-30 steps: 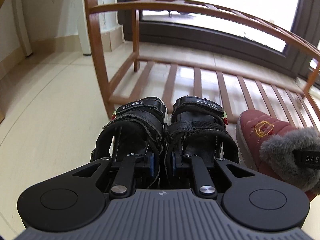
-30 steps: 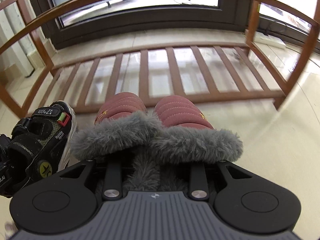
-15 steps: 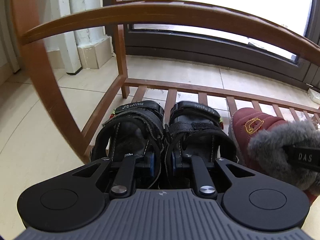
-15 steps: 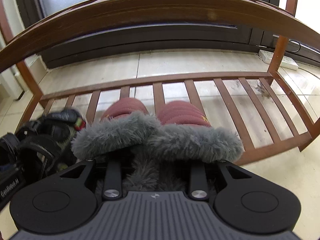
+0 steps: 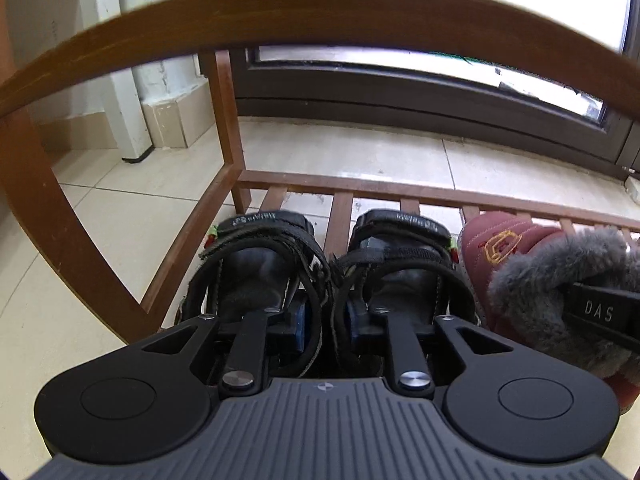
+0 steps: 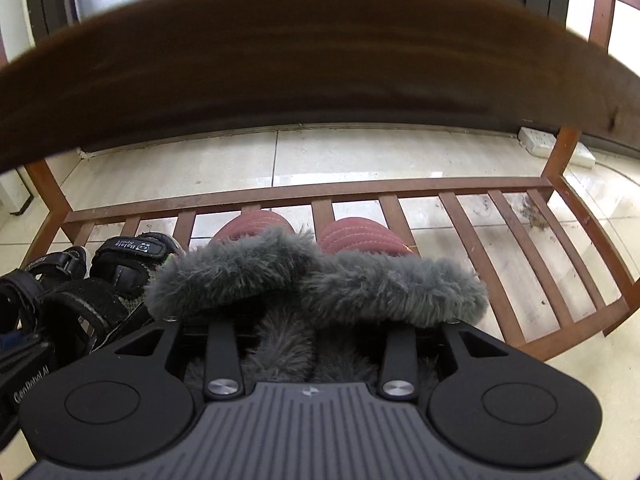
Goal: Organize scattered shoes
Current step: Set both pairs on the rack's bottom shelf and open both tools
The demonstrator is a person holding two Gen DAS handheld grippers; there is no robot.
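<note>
left gripper [image 5: 322,320] fingers opening, pads barely clear of the black sandals [image 5: 328,268] between them on the wooden shoe rack [image 5: 420,194] bottom slats, right gripper [image 6: 312,332] fingers opening around furry maroon slippers [image 6: 316,268] beside the sandals on that rack, contact unclear

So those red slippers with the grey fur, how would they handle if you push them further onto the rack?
The slippers look padded and soft, so probably light and squashy. The fur cuff likely gives under the fingers rather than offering a firm hold. They seem to sit flat on the rack's slats, so unlikely to tip, though they might snag on gaps.
</note>
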